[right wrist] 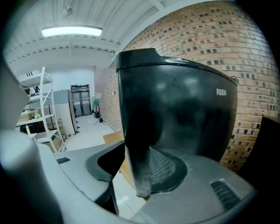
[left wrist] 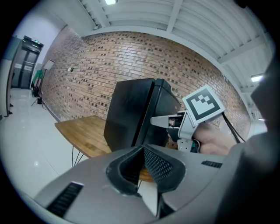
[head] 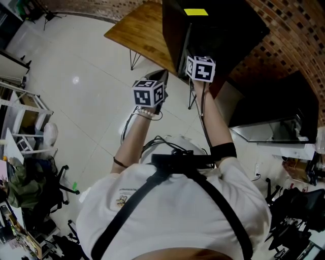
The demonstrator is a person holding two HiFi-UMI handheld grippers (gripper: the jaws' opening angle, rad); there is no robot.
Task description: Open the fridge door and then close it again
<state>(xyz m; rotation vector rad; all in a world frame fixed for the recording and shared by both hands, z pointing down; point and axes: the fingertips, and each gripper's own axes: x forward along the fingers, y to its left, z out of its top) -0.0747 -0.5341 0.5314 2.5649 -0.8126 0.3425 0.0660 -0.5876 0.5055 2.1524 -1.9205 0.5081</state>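
Clamping the free edge of the fridge door (right wrist: pixel 175 109) with the right gripper (right wrist: pixel 136 162): mesh pads (right wrist: pixel 162 168) one on each face of the panel, jaws spread wide by its thickness, bottom end of the edge sitting right between them. Small white logo (right wrist: pixel 222 92) on the door's front face, to the right in the right gripper view. Closed tip to tip on the left gripper (left wrist: pixel 143 151), nothing pinched, held in the air beside the right one, aimed at the same door from its outer side, not touching it. Marker cubes uppermost in the head view: left cube (head: pixel 149 94) lower in frame, right cube (head: pixel 200 68) near the door edge. Door apparently swung out a little from the black fridge (head: pixel 228 30); angle hard to judge. Yellow label (head: pixel 195 11) on the fridge top. Fridge standing on a wooden table (head: pixel 142 33) with thin dark legs, close to a brick wall (left wrist: pixel 109 61). Pale glossy floor (head: pixel 76 61) below, white shelf rack (right wrist: pixel 43 109) well apart at left.
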